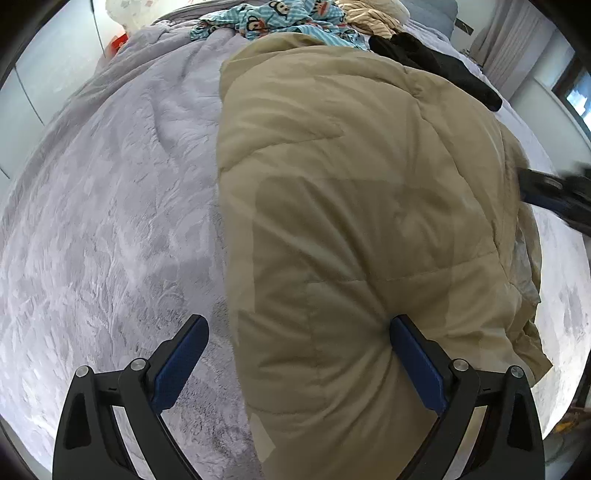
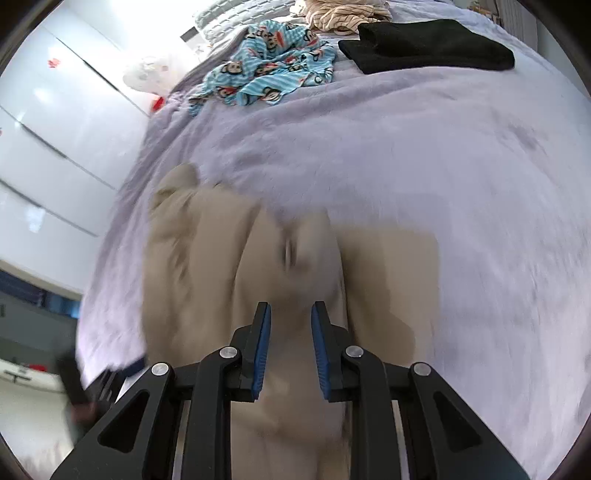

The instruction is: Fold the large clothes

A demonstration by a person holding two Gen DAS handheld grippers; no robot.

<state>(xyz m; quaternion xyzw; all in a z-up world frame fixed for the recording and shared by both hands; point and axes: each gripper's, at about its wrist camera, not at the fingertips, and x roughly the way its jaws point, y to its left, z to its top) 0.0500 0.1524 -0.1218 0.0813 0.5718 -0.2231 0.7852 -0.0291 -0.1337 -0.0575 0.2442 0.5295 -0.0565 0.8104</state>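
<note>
Now | one tan jacket (image 1: pixel 351 221) | left tool (image 1: pixel 299 328) spread | right tool (image 2: pixel 290 314) pinching jacket fold

Black left claw (image 1: pixel 297 325); blue pads (image 1: pixel 177 365); silver screws.

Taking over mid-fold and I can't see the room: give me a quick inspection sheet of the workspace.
Surface: grey plush blanket covering a bed.
Job's things: tan padded jacket lying partly folded on the blanket.
Clutter: blue monkey-print garment, striped beige garment and folded black garment at the far end.
Grippers: left gripper open wide over the jacket's edge; right gripper narrowed around a jacket fold, grip unclear through blur.
Cables: nothing seen.
Surroundings: white wardrobe doors beside the bed.
</note>
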